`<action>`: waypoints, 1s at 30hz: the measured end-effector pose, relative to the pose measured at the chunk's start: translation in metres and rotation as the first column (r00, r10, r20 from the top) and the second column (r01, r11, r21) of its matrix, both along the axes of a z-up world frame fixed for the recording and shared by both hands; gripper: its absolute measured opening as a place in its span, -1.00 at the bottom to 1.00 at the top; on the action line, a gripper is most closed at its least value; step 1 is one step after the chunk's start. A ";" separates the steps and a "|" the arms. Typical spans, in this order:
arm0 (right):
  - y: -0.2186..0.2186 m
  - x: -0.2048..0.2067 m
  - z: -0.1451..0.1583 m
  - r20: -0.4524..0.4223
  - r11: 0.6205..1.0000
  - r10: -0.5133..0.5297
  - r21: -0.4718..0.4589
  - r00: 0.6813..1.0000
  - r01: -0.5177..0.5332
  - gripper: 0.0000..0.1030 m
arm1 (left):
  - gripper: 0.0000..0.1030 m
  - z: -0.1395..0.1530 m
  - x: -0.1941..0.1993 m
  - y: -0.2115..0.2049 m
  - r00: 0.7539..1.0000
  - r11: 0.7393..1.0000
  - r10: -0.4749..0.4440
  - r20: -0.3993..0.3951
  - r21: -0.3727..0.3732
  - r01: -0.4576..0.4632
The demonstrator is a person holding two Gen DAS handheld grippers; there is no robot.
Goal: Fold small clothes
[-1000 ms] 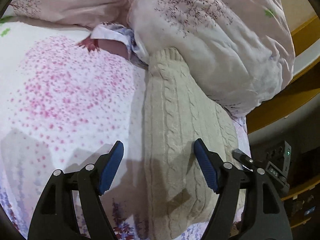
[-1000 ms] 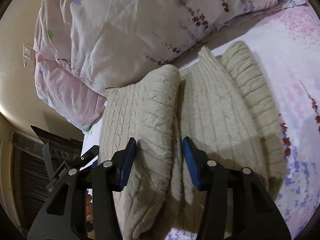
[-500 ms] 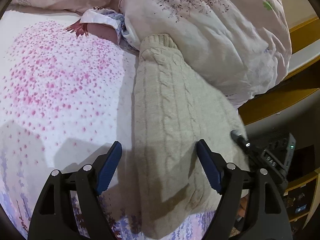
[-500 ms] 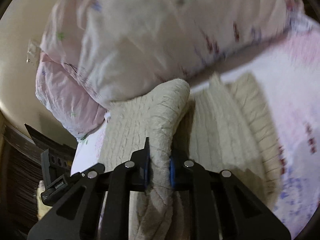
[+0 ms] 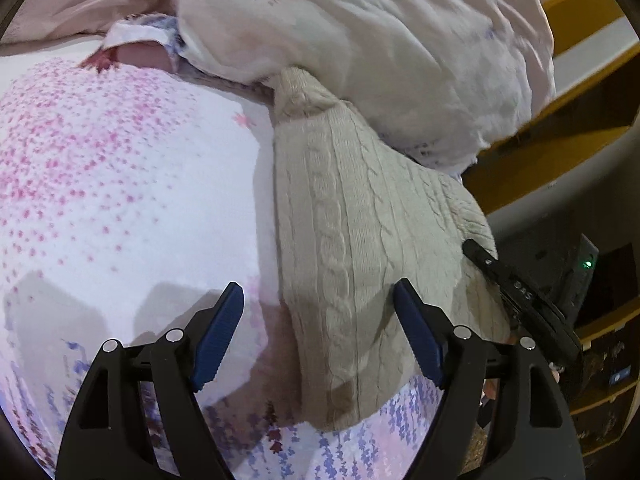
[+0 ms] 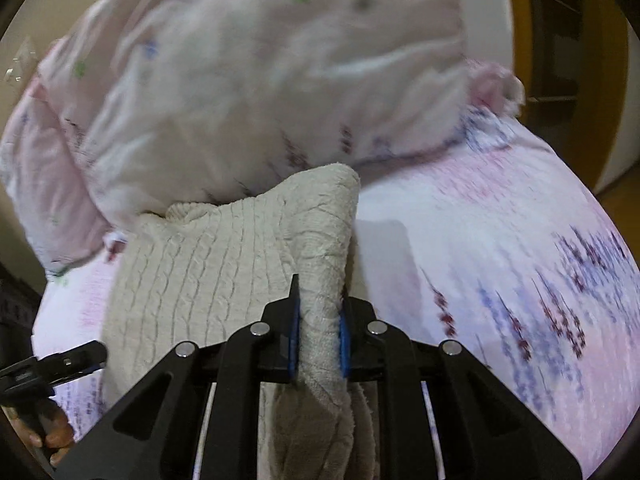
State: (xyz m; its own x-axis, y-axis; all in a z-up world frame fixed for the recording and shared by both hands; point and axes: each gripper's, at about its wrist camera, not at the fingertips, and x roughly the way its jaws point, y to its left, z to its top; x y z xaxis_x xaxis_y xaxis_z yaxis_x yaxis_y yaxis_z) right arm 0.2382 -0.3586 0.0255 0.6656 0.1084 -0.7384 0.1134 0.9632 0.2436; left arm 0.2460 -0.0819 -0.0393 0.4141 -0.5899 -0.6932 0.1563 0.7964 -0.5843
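Observation:
A cream cable-knit sweater (image 5: 360, 232) lies on a floral bedsheet (image 5: 120, 184), its far end tucked against a pale duvet (image 5: 380, 40). My left gripper (image 5: 318, 336) is open and empty, its blue pads either side of the sweater's near edge, just above it. In the right wrist view my right gripper (image 6: 318, 336) is shut on a bunched fold of the sweater (image 6: 224, 264) and holds it lifted, the knit draping off to the left. The right gripper's black body also shows in the left wrist view (image 5: 520, 296).
A rumpled pink-and-white duvet (image 6: 240, 80) is piled along the far side of the bed. A wooden headboard or frame (image 5: 560, 120) and dark furniture (image 5: 592, 280) stand at the right. Flowered sheet (image 6: 500, 260) stretches to the right of the sweater.
My right gripper closed on a fold of the sweater and lifted it, swinging right. My left gripper stayed open and drew back slightly toward the sweater's near edge.

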 end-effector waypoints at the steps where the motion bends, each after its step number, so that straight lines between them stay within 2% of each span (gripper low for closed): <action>1: -0.002 -0.001 -0.001 0.004 1.000 0.001 0.007 1.000 -0.001 -0.72 | 0.52 -0.001 -0.001 -0.004 1.000 1.000 -0.006 -0.001 0.002 0.006; 8: 0.003 -0.007 0.011 0.129 0.997 0.075 -0.029 0.989 -0.072 -0.72 | 0.52 -0.002 0.003 -0.017 1.000 1.000 -0.012 -0.008 0.010 0.012; 10: 0.000 0.001 0.003 0.094 0.997 0.070 -0.043 0.993 -0.066 -0.72 | 0.52 -0.003 0.003 -0.019 1.000 1.000 -0.017 -0.012 0.008 0.017; 11: -0.006 0.006 -0.004 0.058 0.999 0.049 -0.007 0.997 -0.048 -0.72 | 0.52 -0.004 0.003 -0.020 1.000 1.000 -0.019 -0.015 0.008 0.019; 13: -0.008 0.003 -0.002 0.078 0.998 0.049 0.036 0.996 -0.052 -0.72 | 0.52 -0.003 -0.001 -0.023 1.000 1.000 -0.025 -0.014 0.009 0.025; 15: -0.007 0.001 0.002 0.105 0.998 0.058 0.014 0.993 -0.060 -0.72 | 0.52 -0.004 0.000 -0.025 1.000 0.999 -0.030 -0.008 0.017 0.030; 16: -0.007 0.005 -0.001 0.082 0.999 0.049 -0.009 0.995 -0.048 -0.72 | 0.52 -0.004 0.000 -0.027 0.999 0.999 -0.032 -0.010 0.017 0.032; 18: -0.012 0.016 -0.014 0.006 1.000 0.024 0.009 1.000 -0.024 -0.71 | 0.52 -0.006 0.000 -0.028 0.999 0.999 -0.033 -0.017 0.008 0.034; 19: -0.017 0.017 -0.020 -0.020 0.999 0.014 0.042 1.000 -0.014 -0.67 | 0.52 -0.006 0.000 -0.029 0.999 0.999 -0.033 -0.016 0.008 0.034; 21: -0.023 0.010 -0.018 -0.017 0.997 0.003 0.078 1.000 -0.001 -0.47 | 0.51 -0.005 -0.001 -0.030 0.999 0.999 -0.036 -0.015 0.006 0.036; 23: -0.028 -0.001 -0.012 -0.010 0.997 -0.005 0.082 1.000 0.006 -0.10 | 0.50 -0.006 -0.001 -0.029 0.999 0.999 -0.039 -0.019 -0.003 0.039; 24: -0.031 -0.010 -0.009 -0.003 0.995 0.002 0.101 1.000 -0.001 -0.02 | 0.50 -0.006 -0.001 -0.029 0.999 0.999 -0.037 -0.021 -0.011 0.037; 30: -0.039 -0.047 -0.008 -0.012 0.981 0.047 0.189 0.999 -0.044 0.01 | 0.38 -0.010 -0.008 -0.024 0.999 0.999 -0.022 -0.037 -0.044 0.020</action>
